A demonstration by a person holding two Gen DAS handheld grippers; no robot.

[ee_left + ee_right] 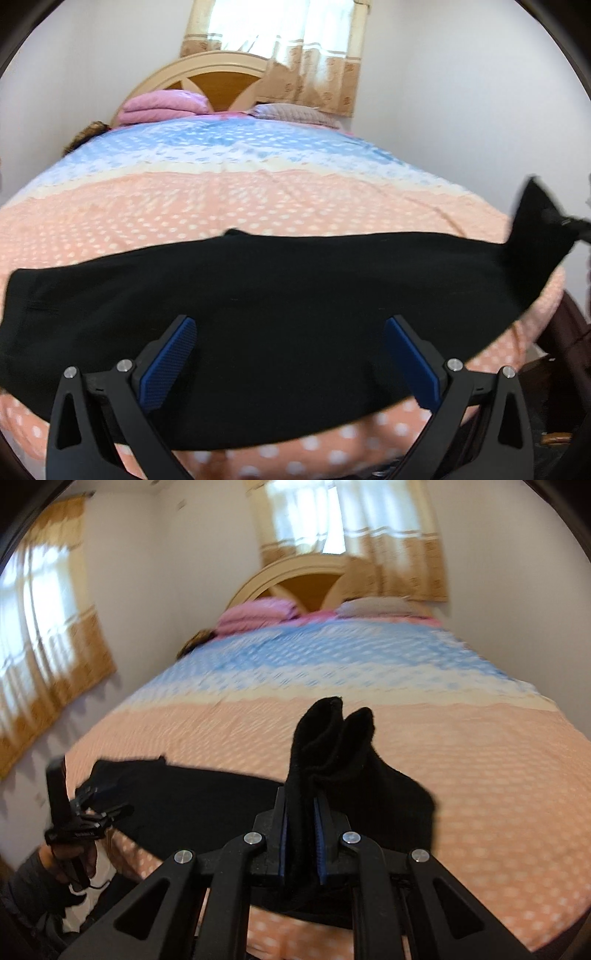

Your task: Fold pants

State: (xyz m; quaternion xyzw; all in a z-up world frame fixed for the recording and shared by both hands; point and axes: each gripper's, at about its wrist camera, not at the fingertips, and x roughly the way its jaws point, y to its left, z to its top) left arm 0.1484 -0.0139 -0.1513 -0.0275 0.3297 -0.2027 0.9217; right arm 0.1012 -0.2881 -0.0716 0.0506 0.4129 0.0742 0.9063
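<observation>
Black pants (pixel 258 277) lie stretched across the peach, white-dotted bedspread (pixel 221 192) near the bed's front edge. My left gripper (pixel 291 321) hovers over their middle, open, its blue pads (pixel 173 354) wide apart with nothing pinched. At the far right one end of the pants is lifted off the bed by my right gripper (pixel 569 221). In the right wrist view that gripper (pixel 301 797) is shut on the bunched end of the pants (pixel 325 731), which sticks up between its pads. The left gripper (pixel 92 805) shows blurred at the lower left, held in a hand.
Pink folded bedding (pixel 166 105) and a grey pillow (pixel 295 112) lie by the wooden headboard (pixel 221 85) at the far end. Curtained windows (pixel 48 627) line the walls. The bed's right edge drops off beside a dark object (pixel 565 332).
</observation>
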